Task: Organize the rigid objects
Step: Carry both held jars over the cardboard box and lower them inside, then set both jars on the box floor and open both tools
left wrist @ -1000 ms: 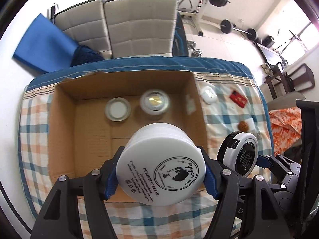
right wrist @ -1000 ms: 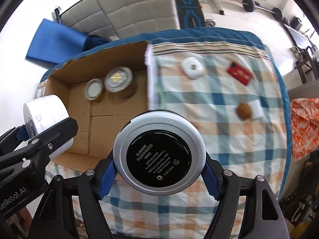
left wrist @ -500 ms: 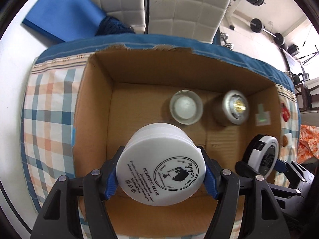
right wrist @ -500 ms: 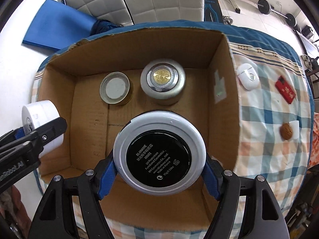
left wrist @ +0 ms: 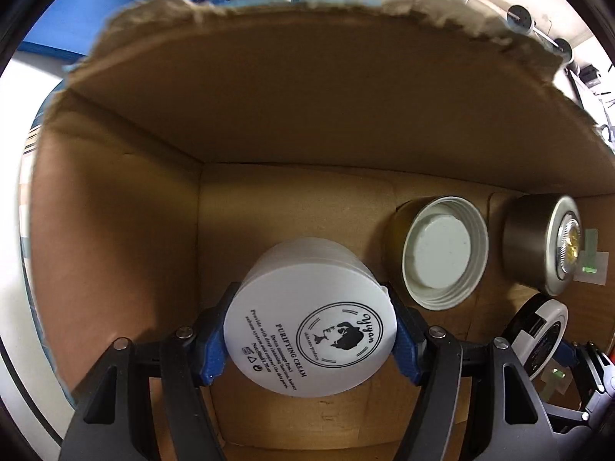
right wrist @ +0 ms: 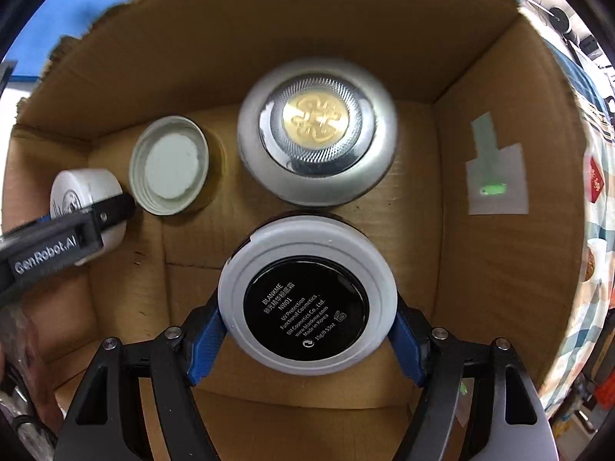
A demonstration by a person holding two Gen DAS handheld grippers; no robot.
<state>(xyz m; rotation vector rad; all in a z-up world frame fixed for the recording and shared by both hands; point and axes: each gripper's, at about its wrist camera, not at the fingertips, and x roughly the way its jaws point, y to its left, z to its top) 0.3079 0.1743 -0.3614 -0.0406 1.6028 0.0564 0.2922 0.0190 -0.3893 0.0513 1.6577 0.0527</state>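
The white cream jar (left wrist: 309,330), printed "PURIFYING CREAM", sits clamped between the blue pads of the left tongs (left wrist: 309,340), base toward the camera, down inside the cardboard box (left wrist: 307,115) near its left wall. The black-and-white compact (right wrist: 307,301) is gripped the same way by the right tongs (right wrist: 307,319), also within the box, low over its floor. Whether either item touches the floor cannot be told. Just ahead of the right tongs stands a silver jar with a gold emblem (right wrist: 317,134); ahead and to their left, between the two tongs, sits a glass jar with a pale inverted lid (right wrist: 169,165). On the box wall to the right of the right tongs is a taped label (right wrist: 496,176). Beyond that wall, checked cloth (right wrist: 599,199) shows.
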